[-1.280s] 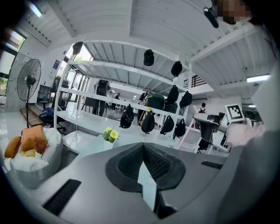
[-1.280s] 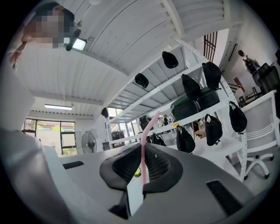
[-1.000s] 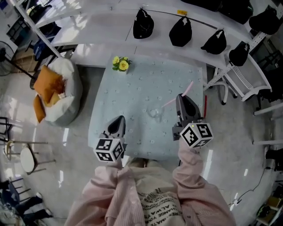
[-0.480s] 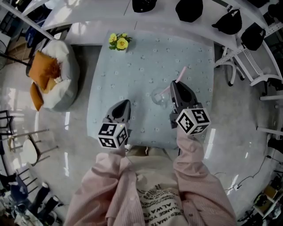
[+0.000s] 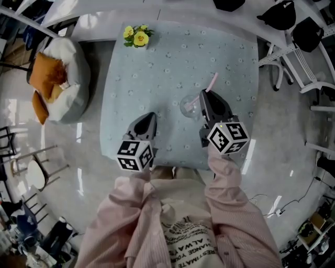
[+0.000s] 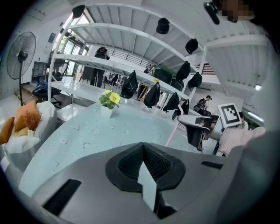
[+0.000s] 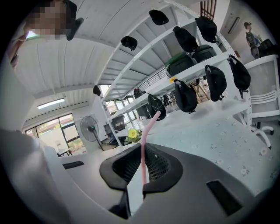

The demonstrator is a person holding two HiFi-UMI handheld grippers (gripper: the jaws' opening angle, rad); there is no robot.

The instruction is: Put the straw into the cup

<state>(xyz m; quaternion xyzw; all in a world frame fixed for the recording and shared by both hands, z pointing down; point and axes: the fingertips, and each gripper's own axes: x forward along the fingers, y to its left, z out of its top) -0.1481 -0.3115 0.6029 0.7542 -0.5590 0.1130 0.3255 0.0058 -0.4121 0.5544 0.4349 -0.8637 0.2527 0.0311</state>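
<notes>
A clear glass cup (image 5: 187,106) stands on the pale blue flowered table (image 5: 157,68), right of its middle. My right gripper (image 5: 205,94) is shut on a pink straw (image 5: 212,81), just right of the cup. The straw slants up and away, and its lower end reaches the cup's mouth. In the right gripper view the straw (image 7: 147,131) rises from between the shut jaws of my right gripper (image 7: 143,148). My left gripper (image 5: 150,116) hovers left of the cup with its jaws together and empty. In the left gripper view, the left gripper (image 6: 142,148) shows the same, with the straw (image 6: 172,134) beyond it.
A small vase of yellow flowers (image 5: 135,35) stands at the table's far left corner. A white beanbag with orange cushions (image 5: 57,78) lies on the floor at left, and a white chair (image 5: 298,68) stands at right. Black bags (image 5: 281,14) hang on the white shelf behind.
My right gripper has carried the straw left, from beside the cup to its mouth. The left gripper has barely moved.
</notes>
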